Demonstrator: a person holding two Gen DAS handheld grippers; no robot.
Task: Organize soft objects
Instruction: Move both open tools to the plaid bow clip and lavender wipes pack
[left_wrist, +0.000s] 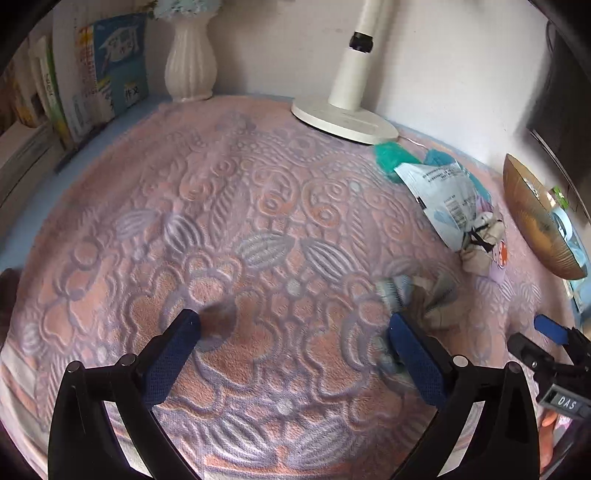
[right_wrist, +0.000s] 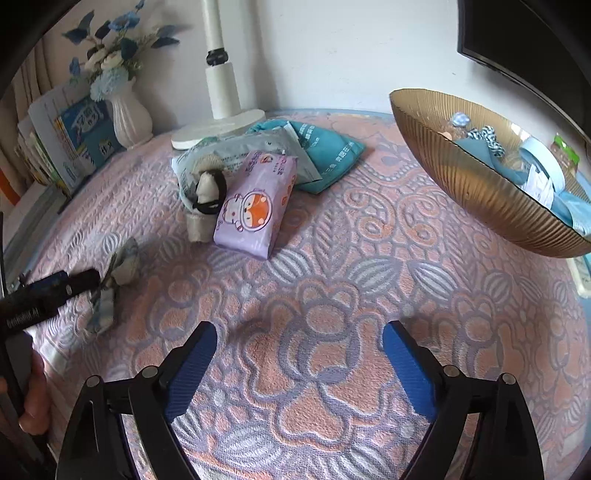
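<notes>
My left gripper (left_wrist: 295, 325) stands open over the pink patterned blanket (left_wrist: 258, 206), nothing between its blue pads. A crumpled striped grey-blue sock (left_wrist: 417, 295) lies just beyond its right fingertip; I cannot tell if they touch. In the right wrist view that sock (right_wrist: 118, 269) lies at the tip of the left gripper (right_wrist: 85, 280). My right gripper (right_wrist: 299, 332) is open above bare blanket. Farther back lie a purple tissue pack (right_wrist: 255, 206), a beige rolled sock with a black band (right_wrist: 205, 195), and teal packets (right_wrist: 325, 155). A ribbed gold bowl (right_wrist: 461, 173) at the right holds several soft items.
A white lamp base (right_wrist: 218, 129), a white vase with blue flowers (right_wrist: 129, 114) and upright books (right_wrist: 74, 140) line the back wall. A dark screen (right_wrist: 524, 40) hangs at the upper right. A hand (right_wrist: 33, 398) shows at the left edge.
</notes>
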